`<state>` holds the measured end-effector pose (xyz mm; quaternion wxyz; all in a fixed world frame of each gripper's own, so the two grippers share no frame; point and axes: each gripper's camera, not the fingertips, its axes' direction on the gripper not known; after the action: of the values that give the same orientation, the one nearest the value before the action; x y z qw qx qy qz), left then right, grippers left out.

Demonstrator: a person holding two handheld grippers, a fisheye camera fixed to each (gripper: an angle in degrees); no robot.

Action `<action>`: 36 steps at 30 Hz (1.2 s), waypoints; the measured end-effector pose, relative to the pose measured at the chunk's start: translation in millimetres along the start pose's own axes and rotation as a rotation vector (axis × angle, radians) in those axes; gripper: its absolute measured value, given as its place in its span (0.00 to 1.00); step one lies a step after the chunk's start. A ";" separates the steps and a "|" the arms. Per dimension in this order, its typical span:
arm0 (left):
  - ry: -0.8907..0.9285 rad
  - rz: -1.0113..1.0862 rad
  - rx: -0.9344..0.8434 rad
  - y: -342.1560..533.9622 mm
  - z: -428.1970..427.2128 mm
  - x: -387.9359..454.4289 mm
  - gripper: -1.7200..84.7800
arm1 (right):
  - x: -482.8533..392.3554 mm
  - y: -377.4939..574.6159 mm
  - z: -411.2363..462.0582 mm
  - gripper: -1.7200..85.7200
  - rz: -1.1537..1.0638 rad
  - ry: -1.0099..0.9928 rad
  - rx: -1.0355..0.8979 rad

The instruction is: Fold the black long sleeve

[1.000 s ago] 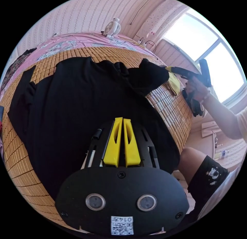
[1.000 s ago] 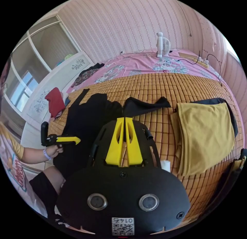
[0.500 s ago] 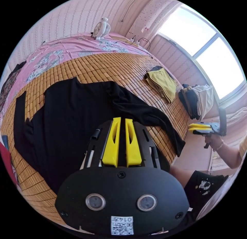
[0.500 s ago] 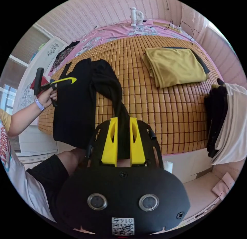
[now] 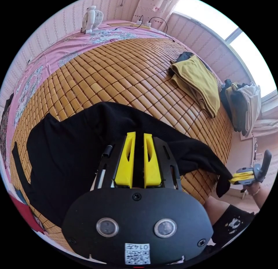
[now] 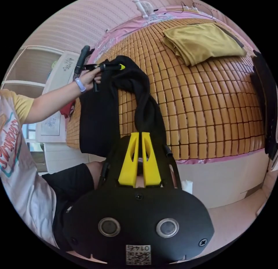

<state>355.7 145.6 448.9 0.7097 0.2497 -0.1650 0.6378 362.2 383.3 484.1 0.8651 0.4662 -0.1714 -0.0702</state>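
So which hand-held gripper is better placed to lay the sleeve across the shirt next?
Right, probably: the right hand-held gripper is clamped on the black sleeve off the mat's edge. The left hand-held gripper grips the black long sleeve shirt's body.

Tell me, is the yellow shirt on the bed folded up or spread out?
Folded. The mustard-yellow garment lies as a neat stacked rectangle with layered edges on the bamboo mat, over something dark.

the right gripper's yellow jaws are pinching a sleeve of the black long-sleeve shirt, which is draping over the edge of the woven bamboo mat. the left gripper is gripping the shirt further up. a folded mustard-yellow garment is lying beyond.
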 end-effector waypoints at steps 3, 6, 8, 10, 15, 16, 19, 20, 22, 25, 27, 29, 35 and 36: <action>0.010 -0.001 0.010 -15.3 3.6 -1.1 0.08 | 34.5 -8.3 -49.9 0.06 0.107 0.135 0.144; 0.030 -0.031 0.021 -27.3 3.4 -7.6 0.08 | 71.9 -7.9 -67.4 0.10 0.229 0.268 0.228; 0.015 -0.047 0.044 -35.1 0.2 -11.6 0.08 | 78.0 -5.8 -61.8 0.12 0.268 0.301 0.215; 0.004 -0.047 0.055 -40.1 0.4 -13.6 0.08 | 76.6 -0.7 -48.3 0.14 0.295 0.280 0.208; -0.006 -0.055 0.027 -48.8 14.9 -15.3 0.08 | 80.0 1.1 -32.3 0.14 0.418 0.209 0.296; -0.018 -0.048 0.037 -48.8 15.7 -13.3 0.08 | 79.8 -5.3 -26.5 0.13 0.422 0.208 0.299; -0.069 -0.010 0.057 -47.1 16.9 -5.8 0.05 | 79.8 -21.3 -6.3 0.06 0.416 0.270 0.237; -0.077 0.014 0.048 -48.0 17.0 -2.5 0.02 | 79.7 -22.3 -6.3 0.05 0.425 0.273 0.234; -0.072 0.041 0.029 -50.5 17.2 1.2 0.01 | 68.2 -12.5 -29.0 0.04 0.377 0.215 0.368; -0.081 0.049 0.037 -50.9 16.4 2.6 0.01 | 57.7 18.8 -59.0 0.04 0.385 0.200 0.507; -0.052 0.022 0.058 -48.2 16.4 -1.2 0.01 | 62.6 34.9 -58.2 0.05 0.427 0.221 0.463; -0.014 -0.021 0.084 -42.8 16.0 -7.0 0.01 | 70.4 46.5 -44.9 0.06 0.453 0.230 0.352; -0.013 -0.024 0.097 -32.7 10.5 -10.0 0.01 | 60.5 50.5 -17.9 0.08 0.511 0.291 0.192; -0.016 -0.023 0.095 -32.0 9.7 -10.1 0.01 | 53.8 43.8 -20.3 0.08 0.499 0.336 0.234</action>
<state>386.7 129.9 446.7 0.7029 0.2901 -0.1370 0.6348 418.1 408.3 522.7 0.8122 0.5112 -0.1421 0.2423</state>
